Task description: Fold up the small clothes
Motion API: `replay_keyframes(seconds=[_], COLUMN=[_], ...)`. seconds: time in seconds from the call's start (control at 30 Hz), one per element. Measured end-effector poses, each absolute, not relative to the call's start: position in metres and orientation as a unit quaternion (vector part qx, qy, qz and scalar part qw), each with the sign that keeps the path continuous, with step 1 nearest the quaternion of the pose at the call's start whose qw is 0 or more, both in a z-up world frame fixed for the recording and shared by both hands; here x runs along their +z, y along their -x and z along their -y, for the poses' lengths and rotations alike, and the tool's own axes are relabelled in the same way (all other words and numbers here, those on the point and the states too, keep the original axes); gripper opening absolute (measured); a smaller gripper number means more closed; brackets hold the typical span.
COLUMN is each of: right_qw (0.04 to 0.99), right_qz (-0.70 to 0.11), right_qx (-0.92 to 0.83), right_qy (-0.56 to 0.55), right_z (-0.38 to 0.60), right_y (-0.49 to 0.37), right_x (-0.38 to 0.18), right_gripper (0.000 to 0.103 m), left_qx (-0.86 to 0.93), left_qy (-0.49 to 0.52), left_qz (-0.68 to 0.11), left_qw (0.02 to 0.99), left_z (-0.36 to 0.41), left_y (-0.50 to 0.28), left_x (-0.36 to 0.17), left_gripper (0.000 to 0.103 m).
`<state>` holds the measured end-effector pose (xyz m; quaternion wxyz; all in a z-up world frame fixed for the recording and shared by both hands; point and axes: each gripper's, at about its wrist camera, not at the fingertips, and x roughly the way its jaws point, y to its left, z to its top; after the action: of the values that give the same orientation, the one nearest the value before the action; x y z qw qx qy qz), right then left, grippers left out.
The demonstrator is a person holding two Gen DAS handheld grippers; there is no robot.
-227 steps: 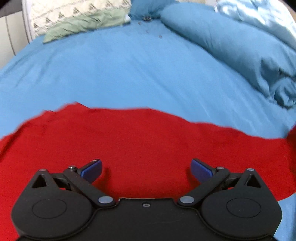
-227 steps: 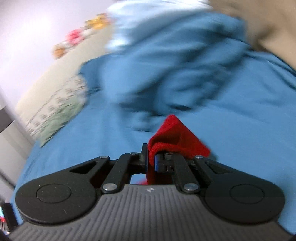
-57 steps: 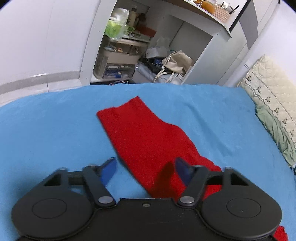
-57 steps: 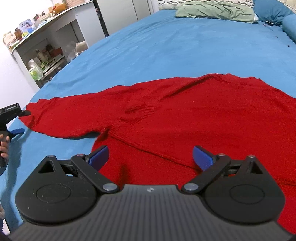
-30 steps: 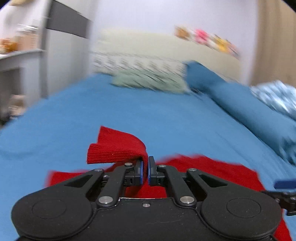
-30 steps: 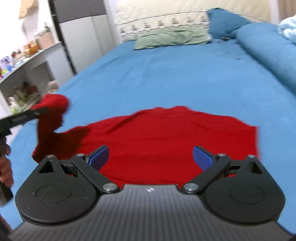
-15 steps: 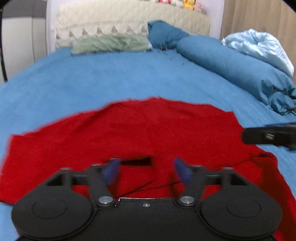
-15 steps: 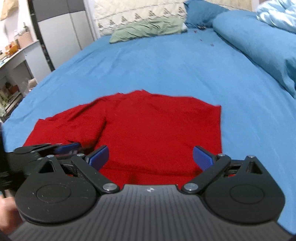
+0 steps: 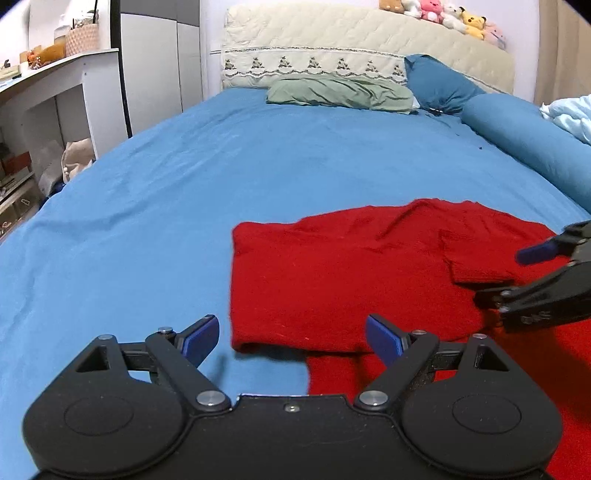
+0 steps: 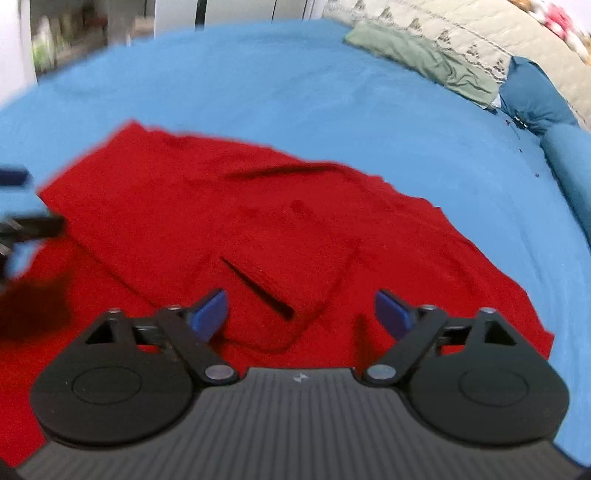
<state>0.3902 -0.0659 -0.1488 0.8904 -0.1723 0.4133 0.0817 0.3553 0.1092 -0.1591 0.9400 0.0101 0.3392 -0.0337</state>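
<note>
Red knitted sweater [image 9: 332, 280] lies on blue bedsheet [image 9: 147, 221], one sleeve folded across its body. Left black two-finger gripper [image 9: 291, 338] sits at the sweater's near left edge; right black two-finger gripper [image 10: 299, 314] over the sleeve cuff. Green pillow [image 9: 340, 94] and dark blue pillow [image 9: 439, 86] behind, against quilted cream headboard [image 9: 369, 37]. White shelf unit [image 9: 48, 96] left of bed.

I'm in a bedroom at home: a wide bed with a blue sheet [image 9: 258, 162], a padded headboard [image 9: 369, 40] topped with plush toys [image 9: 443, 14], and pillows [image 9: 340, 92]. Beside it stands what looks like a cluttered white shelf [image 9: 48, 74].
</note>
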Motion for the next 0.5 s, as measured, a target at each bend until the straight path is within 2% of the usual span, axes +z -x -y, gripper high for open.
replay_keyframes(seconds=[0.03, 0.13, 0.37, 0.5], right_qw=[0.886, 0.895, 0.909, 0.907], right_qz=[-0.421, -0.420, -0.398, -0.382], right_qx=[0.069, 0.039, -0.010, 0.002], right_qy=[0.182, 0.141, -0.122, -0.177], right_z=[0.061, 0.073, 0.159, 0.178], right_y=[-0.398, -0.410, -0.386, -0.374], right_x=[-0.155, -0.155, -0.157, -0.168], right_gripper=[0.079, 0.073, 0.074, 0.074], left_qx=[-0.031, -0.036, -0.052, -0.050], left_qy=[-0.009, 0.016, 0.028, 0.029], left_qz=[-0.339, -0.348, -0.341, -0.345], left_qw=[0.940, 0.937, 0.938, 0.937], left_z=[-0.110, -0.118, -0.120, -0.120], left_y=[-0.356, -0.354, -0.342, -0.344], left_x=[-0.159, -0.159, -0.155, -0.157], left_gripper=[0.089, 0.089, 0.089, 0.089])
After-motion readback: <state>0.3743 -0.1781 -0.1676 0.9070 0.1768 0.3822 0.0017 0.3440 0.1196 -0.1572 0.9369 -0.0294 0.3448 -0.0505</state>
